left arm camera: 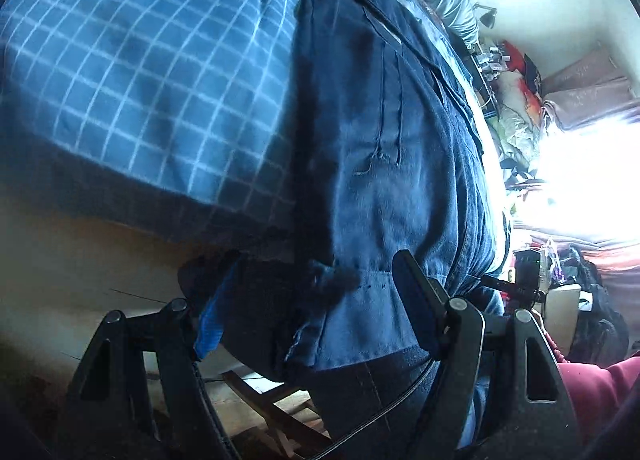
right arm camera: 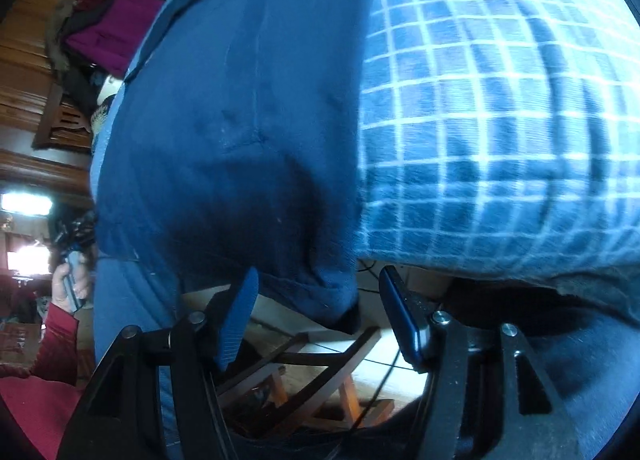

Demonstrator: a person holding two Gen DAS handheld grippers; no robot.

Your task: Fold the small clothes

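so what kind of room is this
Probably a lived-in bedroom: a blue checked blanket covers a soft, bed-like surface, heaped clothes sit beyond it, and a small lamp stands by the wall.

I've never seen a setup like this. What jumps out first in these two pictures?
A dark blue garment fills the middle of both views, draped over the edge of a blue checked blanket. At the bottom of each picture a black two-finger gripper stands open around the garment's hanging edge: the left gripper and the right gripper. A cluttered room shows behind, with a blown-out bright window at the right of the left view.
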